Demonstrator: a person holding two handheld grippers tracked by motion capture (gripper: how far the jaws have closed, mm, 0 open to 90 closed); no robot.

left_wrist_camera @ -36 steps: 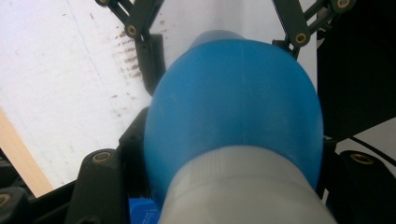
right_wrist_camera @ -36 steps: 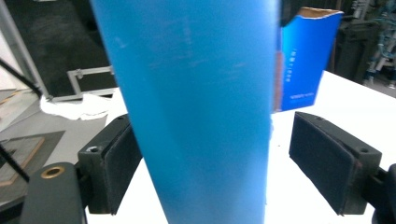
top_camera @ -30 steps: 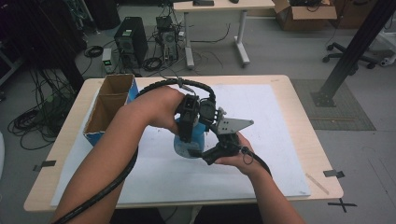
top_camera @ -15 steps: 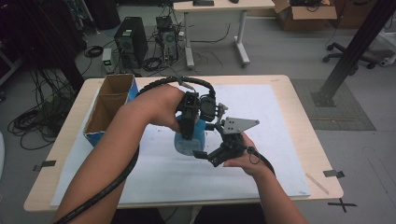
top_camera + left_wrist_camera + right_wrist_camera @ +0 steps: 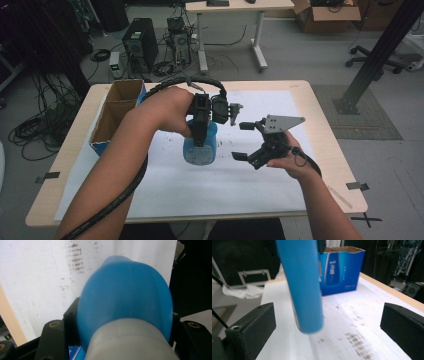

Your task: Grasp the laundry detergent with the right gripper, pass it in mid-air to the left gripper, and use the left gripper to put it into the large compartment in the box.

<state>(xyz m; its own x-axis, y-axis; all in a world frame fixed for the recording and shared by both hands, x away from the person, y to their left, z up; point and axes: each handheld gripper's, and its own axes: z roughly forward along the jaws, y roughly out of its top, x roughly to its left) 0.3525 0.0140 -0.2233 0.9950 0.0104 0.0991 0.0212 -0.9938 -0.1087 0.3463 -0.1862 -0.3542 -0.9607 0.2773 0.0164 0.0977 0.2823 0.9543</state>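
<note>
Right hand: nearest me, forearm coming up from the bottom edge of the high view, wrist bent so the tool points left across the table toward the bottle.
Right gripper: my black two-jaw tool with a grey three-cornered plate on top; its jaws have just been opening and stand spread wide, nothing pressed between them.
Right gripper view: the two black jaws sit far apart at the lower corners, with the bottle hanging in the gap between them and touching neither.
Bottle: a tall blue plastic bottle with a pale grey cap, over the middle of the paper, just left of my right gripper.
Bottle axis: long axis close to upright, cap end up in my left gripper, base down toward the paper; slightly tilted in the right gripper view.
Left gripper: black, pointing down, jaws pinching the bottle near its cap end.
Left hand: forearm reaching diagonally from the lower left, hand over the bottle top.
Paper: a white sheet covering the light wooden table, speckled with dark smudges.
Box: an open blue cardboard box, at the far left of the table, well apart from the bottle.
</note>
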